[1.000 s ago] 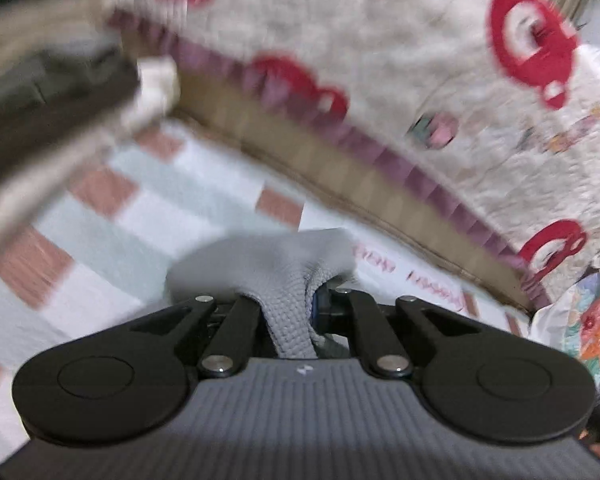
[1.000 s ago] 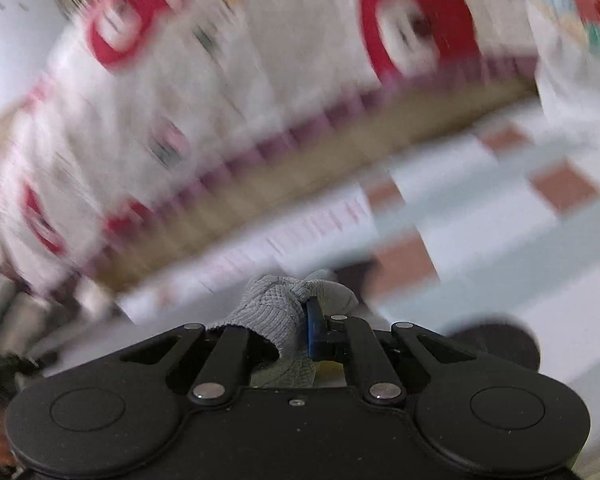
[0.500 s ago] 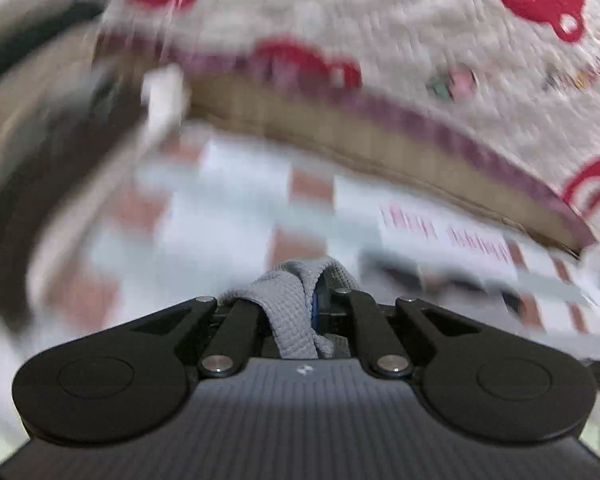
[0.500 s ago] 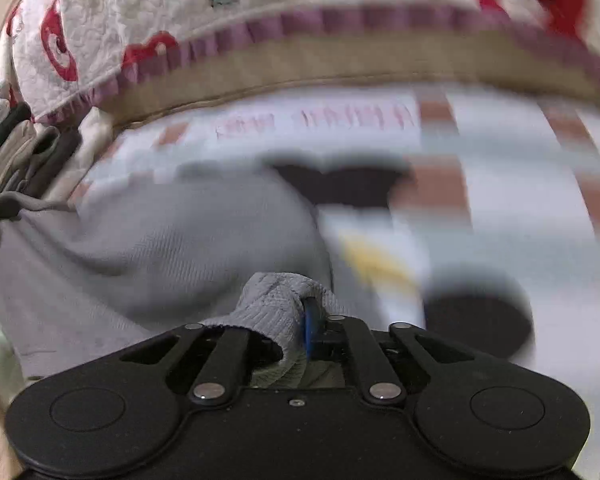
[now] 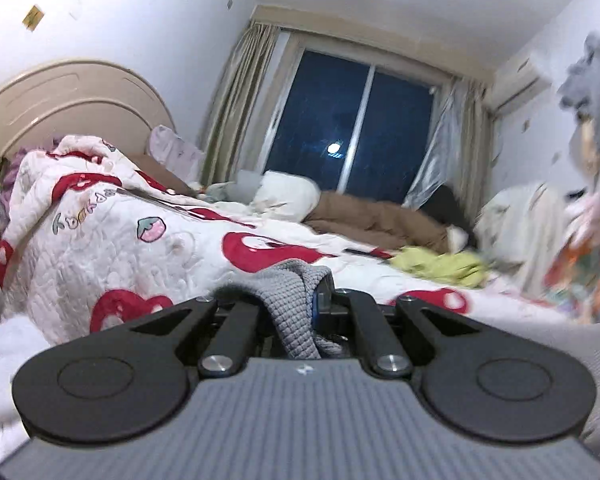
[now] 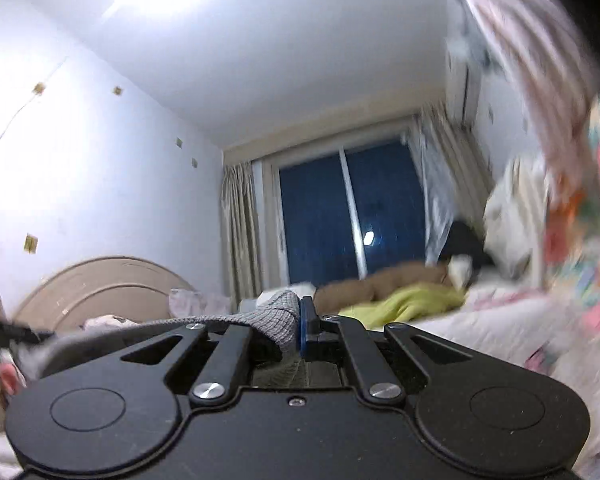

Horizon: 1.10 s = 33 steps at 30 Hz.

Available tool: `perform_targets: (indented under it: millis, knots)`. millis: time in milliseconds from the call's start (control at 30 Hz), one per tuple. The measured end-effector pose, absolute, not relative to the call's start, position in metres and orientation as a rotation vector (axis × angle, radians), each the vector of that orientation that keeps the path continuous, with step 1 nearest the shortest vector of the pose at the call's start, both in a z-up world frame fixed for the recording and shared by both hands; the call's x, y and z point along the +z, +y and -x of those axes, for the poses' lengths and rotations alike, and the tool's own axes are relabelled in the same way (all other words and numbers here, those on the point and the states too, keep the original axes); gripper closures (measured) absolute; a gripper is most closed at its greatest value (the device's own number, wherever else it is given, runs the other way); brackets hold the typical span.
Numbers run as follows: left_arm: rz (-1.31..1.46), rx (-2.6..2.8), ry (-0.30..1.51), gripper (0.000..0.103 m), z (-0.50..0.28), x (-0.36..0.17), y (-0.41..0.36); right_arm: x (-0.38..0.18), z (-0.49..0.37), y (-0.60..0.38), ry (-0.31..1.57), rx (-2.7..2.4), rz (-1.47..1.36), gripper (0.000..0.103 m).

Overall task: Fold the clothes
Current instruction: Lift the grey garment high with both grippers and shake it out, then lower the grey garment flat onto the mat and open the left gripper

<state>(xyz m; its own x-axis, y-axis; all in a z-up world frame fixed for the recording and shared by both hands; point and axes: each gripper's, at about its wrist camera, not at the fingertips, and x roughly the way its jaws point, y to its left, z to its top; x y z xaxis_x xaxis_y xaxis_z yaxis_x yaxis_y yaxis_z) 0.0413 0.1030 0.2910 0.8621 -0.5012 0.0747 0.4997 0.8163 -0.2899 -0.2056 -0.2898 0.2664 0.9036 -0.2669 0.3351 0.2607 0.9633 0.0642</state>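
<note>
A grey knit garment is pinched in my left gripper, which is shut on a bunched fold of it. My right gripper is shut on another part of the same grey knit garment, and the cloth trails off to the left from its jaws. Both grippers are raised and look level across the room. The rest of the garment hangs below them, out of sight.
A bed with a white quilt with red prints fills the middle. On it lie a brown blanket, a yellow-green cloth and a white pillow. Behind are a beige headboard and a dark window. Hanging clothes crowd the right.
Both grippers have swung up from looking down at the checked sheet to looking level across the room. They have kept their hold on the grey garment.
</note>
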Motion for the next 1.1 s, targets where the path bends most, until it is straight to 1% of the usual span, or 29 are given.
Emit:
perform_targets:
  millis: [67, 133, 200, 233, 300, 333, 400, 433, 500, 633, 733, 833, 967, 1067, 1100]
  knots:
    - [0.309, -0.543, 0.081, 0.098, -0.017, 0.256, 0.118, 0.225, 0.236, -0.274, -0.277, -0.296, -0.042, 0.095]
    - [0.299, -0.539, 0.268, 0.098, -0.003, 0.197, 0.129, 0.163, 0.256, -0.265, -0.124, -0.338, -0.1, 0.091]
    - [0.279, -0.517, 0.495, 0.098, -0.002, 0.128, 0.128, 0.085, 0.267, -0.269, 0.09, -0.39, -0.192, 0.089]
    - [0.268, -0.506, 0.611, 0.098, -0.003, 0.09, 0.126, 0.046, 0.269, -0.276, 0.196, -0.403, -0.253, 0.087]
    - [0.234, -0.471, 0.818, 0.099, -0.004, 0.023, 0.119, -0.03, 0.271, -0.291, 0.403, -0.411, -0.385, 0.095]
    - [0.212, -0.448, 0.911, 0.1, -0.005, -0.007, 0.115, -0.048, 0.271, -0.295, 0.452, -0.399, -0.408, 0.1]
    - [0.181, -0.408, 1.043, 0.1, -0.007, -0.049, 0.11, -0.063, 0.27, -0.302, 0.499, -0.359, -0.413, 0.1]
    - [0.165, -0.393, 1.068, 0.1, -0.008, -0.06, 0.109, -0.071, 0.269, -0.305, 0.522, -0.339, -0.415, 0.1]
    - [0.118, -0.387, 1.048, 0.1, -0.006, -0.061, 0.106, -0.086, 0.268, -0.311, 0.569, -0.299, -0.419, 0.1]
    - [0.009, -0.398, 0.916, 0.1, 0.011, -0.021, 0.103, -0.061, 0.273, -0.292, 0.529, -0.219, -0.346, 0.1]
    - [-0.018, -0.391, 0.865, 0.1, 0.021, 0.003, 0.114, -0.05, 0.287, -0.281, 0.502, -0.175, -0.374, 0.1]
    - [-0.095, -0.388, 0.975, 0.1, 0.015, -0.023, 0.11, -0.06, 0.298, -0.27, 0.582, -0.159, -0.372, 0.1]
    - [-0.196, -0.382, 1.117, 0.1, 0.008, -0.055, 0.104, -0.1, 0.294, -0.271, 0.732, -0.174, -0.464, 0.1]
    - [-0.173, -0.405, 1.146, 0.1, 0.007, -0.06, 0.106, -0.093, 0.3, -0.272, 0.689, -0.142, -0.511, 0.099]
    - [-0.095, -0.434, 1.144, 0.1, 0.008, -0.051, 0.114, -0.085, 0.304, -0.273, 0.657, -0.119, -0.537, 0.099]
